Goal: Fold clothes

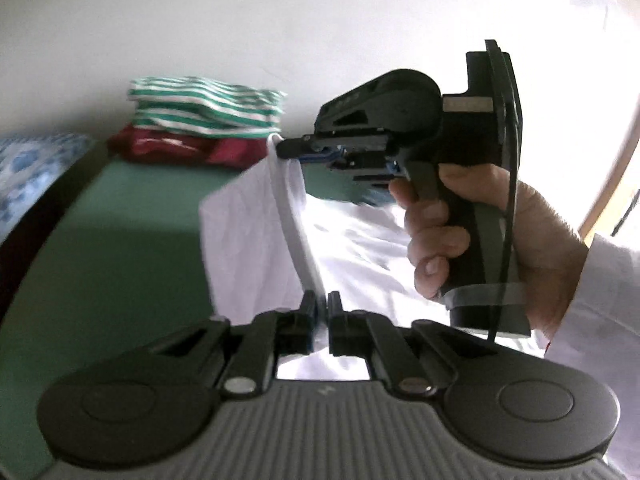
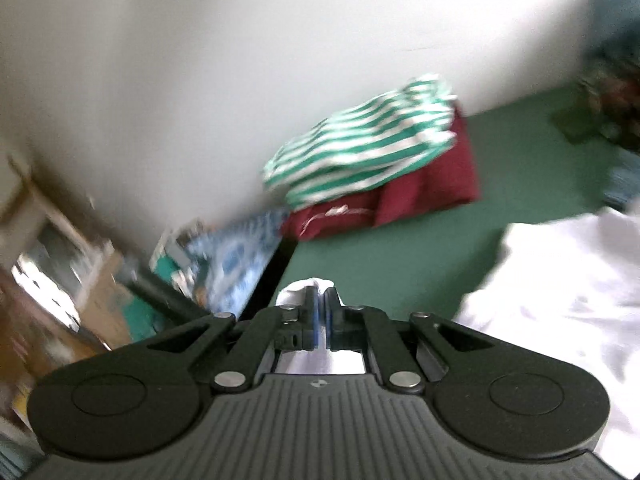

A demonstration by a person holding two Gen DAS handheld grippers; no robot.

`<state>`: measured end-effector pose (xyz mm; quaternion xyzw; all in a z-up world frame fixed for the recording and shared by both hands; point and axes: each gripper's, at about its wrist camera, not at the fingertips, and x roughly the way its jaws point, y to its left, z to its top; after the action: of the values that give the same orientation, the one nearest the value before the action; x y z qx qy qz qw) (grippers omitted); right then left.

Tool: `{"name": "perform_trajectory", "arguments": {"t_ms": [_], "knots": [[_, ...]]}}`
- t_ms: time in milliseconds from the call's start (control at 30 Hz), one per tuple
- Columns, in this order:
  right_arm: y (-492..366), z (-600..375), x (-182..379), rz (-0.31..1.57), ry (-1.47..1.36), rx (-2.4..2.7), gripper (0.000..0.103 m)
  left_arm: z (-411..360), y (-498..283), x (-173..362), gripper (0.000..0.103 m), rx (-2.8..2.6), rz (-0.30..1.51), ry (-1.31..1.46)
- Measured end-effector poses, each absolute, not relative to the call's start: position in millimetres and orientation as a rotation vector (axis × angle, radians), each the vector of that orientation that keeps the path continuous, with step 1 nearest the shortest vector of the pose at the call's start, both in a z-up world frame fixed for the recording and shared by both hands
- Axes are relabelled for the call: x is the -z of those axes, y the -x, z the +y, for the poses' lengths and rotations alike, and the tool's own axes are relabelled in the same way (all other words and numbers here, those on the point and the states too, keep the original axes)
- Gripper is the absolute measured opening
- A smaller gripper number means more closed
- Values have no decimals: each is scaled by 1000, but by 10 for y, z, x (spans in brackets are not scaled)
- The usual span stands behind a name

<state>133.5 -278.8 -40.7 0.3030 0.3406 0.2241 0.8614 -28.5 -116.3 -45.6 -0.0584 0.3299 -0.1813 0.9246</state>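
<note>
- Both grippers, left (image 1: 322, 304) and right (image 1: 290, 147), clamped on the white shirt (image 1: 248, 240).
- Shirt partly lifted off the green table (image 1: 120, 232), beside the folded pile (image 1: 204, 112).
- Best to keep the edge taut, raise evenly, avoid dragging.

The green-and-white striped folded shirt (image 1: 208, 106) lies on the dark red folded garment (image 1: 180, 148), both at the back of the green table (image 1: 112, 232) against the white wall (image 1: 280, 20); the crumpled white cloth garment (image 1: 352, 240) lies nearer, to their right.
</note>
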Motion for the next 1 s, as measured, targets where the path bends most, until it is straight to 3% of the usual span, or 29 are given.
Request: {"name": "perform_trajectory", "arguments": {"t_ms": [267, 833, 933, 1000], "knots": [[-1209, -3559, 772, 742, -736, -442, 4, -1895, 305, 773, 0, 334, 748, -6], [-1128, -4133, 1127, 767, -772, -396, 4, -2369, 236, 1058, 1, 350, 820, -105], [-1131, -4147, 1169, 769, -779, -398, 4, -2358, 236, 1085, 4, 359, 828, -107], [-1133, -4153, 1201, 774, -780, -392, 9, -2363, 214, 1115, 16, 390, 848, -112]]}}
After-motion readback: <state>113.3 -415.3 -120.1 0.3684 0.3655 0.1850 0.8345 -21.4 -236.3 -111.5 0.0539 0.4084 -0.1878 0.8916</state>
